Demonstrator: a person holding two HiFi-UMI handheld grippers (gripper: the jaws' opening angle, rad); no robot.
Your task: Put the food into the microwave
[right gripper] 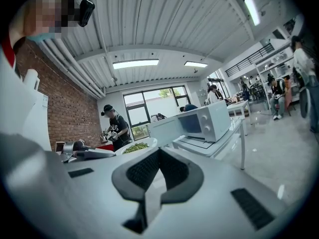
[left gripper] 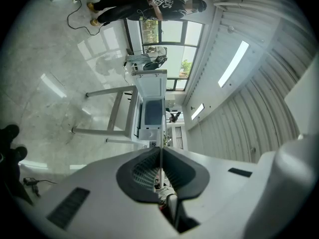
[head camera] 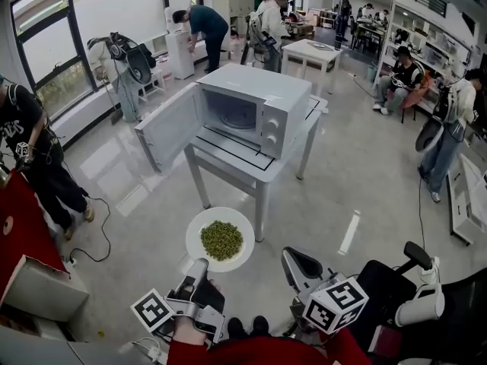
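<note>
The left hand-held gripper is nearest, low in the head view. Its jaws are clamped on the near rim of a white plate; in the left gripper view that rim runs as a thin white line, edge-on, between the two pads. The plate is held out level over the floor, with a heap of green food in its middle. Beside it, the right hand-held gripper has its jaws together with nothing between them, and it touches nothing.

Further out stands a small white table, just beyond the plate's far rim. The microwave takes up most of the tabletop, with its front along the table's near edge. Its door hangs wide open to the left, past the table's left edge. The chamber looks empty, with only the round turntable showing inside.

By my reading, the pick-up is done and the door is already open. The plate is apart from the microwave and lower than its opening. What remains is to lift the plate to the opening, slide it onto the turntable, and let go. Shutting the door may follow.
</note>
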